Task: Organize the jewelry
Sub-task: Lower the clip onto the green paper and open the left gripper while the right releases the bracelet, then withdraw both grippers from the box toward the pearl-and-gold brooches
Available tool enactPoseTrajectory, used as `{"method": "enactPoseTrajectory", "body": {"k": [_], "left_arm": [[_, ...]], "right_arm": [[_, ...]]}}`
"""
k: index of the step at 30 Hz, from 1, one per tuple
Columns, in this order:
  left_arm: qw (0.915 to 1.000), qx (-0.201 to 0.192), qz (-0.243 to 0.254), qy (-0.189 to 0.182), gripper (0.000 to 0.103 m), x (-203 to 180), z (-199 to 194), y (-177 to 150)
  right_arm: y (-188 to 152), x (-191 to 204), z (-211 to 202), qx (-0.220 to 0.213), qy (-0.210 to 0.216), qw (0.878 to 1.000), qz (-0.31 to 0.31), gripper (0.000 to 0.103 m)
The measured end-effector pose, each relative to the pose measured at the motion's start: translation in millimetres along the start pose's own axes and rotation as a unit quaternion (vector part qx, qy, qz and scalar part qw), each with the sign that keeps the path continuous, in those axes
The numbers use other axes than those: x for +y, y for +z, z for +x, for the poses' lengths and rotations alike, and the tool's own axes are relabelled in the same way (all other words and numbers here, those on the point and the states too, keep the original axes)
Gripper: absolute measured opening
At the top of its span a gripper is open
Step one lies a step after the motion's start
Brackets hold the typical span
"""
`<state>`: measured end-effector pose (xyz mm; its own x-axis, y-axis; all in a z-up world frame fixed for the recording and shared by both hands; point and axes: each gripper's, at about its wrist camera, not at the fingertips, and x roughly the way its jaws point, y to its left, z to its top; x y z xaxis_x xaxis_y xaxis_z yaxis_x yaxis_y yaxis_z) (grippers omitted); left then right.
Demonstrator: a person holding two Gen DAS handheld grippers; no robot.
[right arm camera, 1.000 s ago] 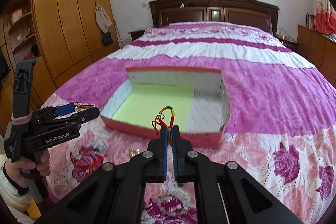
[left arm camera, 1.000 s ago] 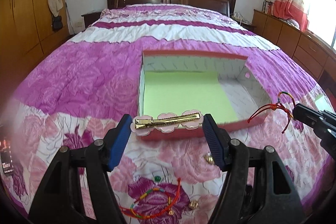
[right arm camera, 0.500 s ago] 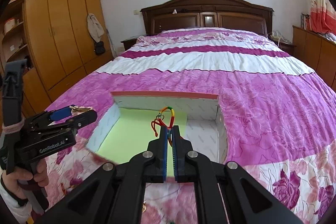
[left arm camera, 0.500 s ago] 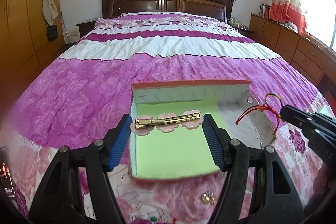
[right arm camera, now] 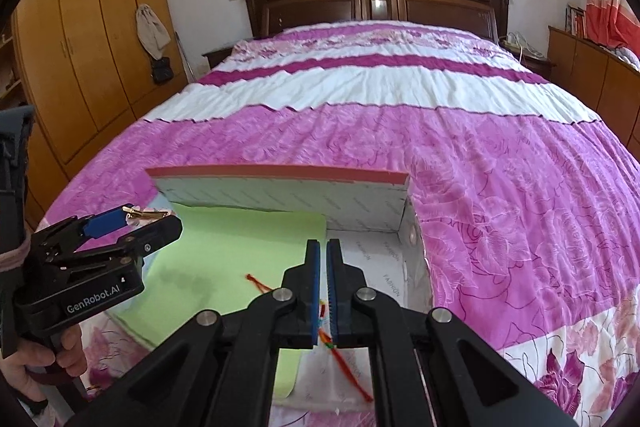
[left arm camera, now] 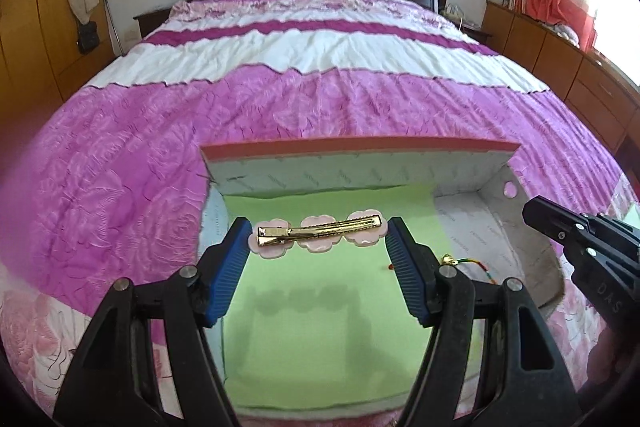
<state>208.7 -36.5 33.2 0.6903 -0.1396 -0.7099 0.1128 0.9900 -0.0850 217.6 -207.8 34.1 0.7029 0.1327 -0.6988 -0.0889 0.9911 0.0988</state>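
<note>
Over an open box (left arm camera: 360,167) on a pink bedspread (left arm camera: 120,187), we hold one hair clip (left arm camera: 318,233) endwise between the pads of our left gripper (left arm camera: 318,239), its fingers spread wide to the clip's full length, above the box's green liner (left arm camera: 320,327). Our right gripper (right arm camera: 323,291) is nearly closed, a thin gap between its fingers; one red braided cord bracelet (right arm camera: 352,375) trails through that gap and down onto the box floor, though we cannot tell whether the pads have any grip on it. The clip looks light and stiff, its gold metal bar backed by three pale pink flower shapes that may chip, so the two ends are the sound place to hold it. The bracelet looks limp and weightless, best pinched anywhere along the cord. We count one clip, one bracelet, one box and two grippers.
</note>
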Motion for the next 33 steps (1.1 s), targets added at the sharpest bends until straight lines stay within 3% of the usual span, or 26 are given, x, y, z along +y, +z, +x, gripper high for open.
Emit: {"method": "enactPoseTrajectory", "body": {"k": [12,20,25,28,30,33], "left_arm": [[0.9956,0.089,0.015,0.027,0.062,-2.7,54.9,-7.9],[0.992,0.112,0.039,0.044,0.063,-7.3,61.2,-8.2],[0.9933,0.108,0.031,0.028,0.063,-5.5,55.8,-6.7],[0.9946,0.101,0.017,0.016,0.063,-3.0,48.6,-5.1],[0.9955,0.092,0.015,0.012,0.063,-2.4,42.3,-3.9],[0.9972,0.074,0.014,0.005,0.063,-2.6,29.1,-3.4]], "right_arm": [[-11.5,-10.1,22.0,0.031,-0.004,0.999,0.015,0.004],[-15.3,-13.1,20.9,0.037,0.003,0.999,0.025,0.005],[-17.0,-15.4,12.8,0.034,0.01,0.999,0.03,0.005],[-17.7,-18.3,6.2,0.029,0.012,0.999,0.038,0.014],[-17.6,-21.7,1.2,0.022,0.017,0.998,0.049,0.031],[-18.3,-26.0,-9.1,0.008,0.025,0.998,0.062,0.034]]}}
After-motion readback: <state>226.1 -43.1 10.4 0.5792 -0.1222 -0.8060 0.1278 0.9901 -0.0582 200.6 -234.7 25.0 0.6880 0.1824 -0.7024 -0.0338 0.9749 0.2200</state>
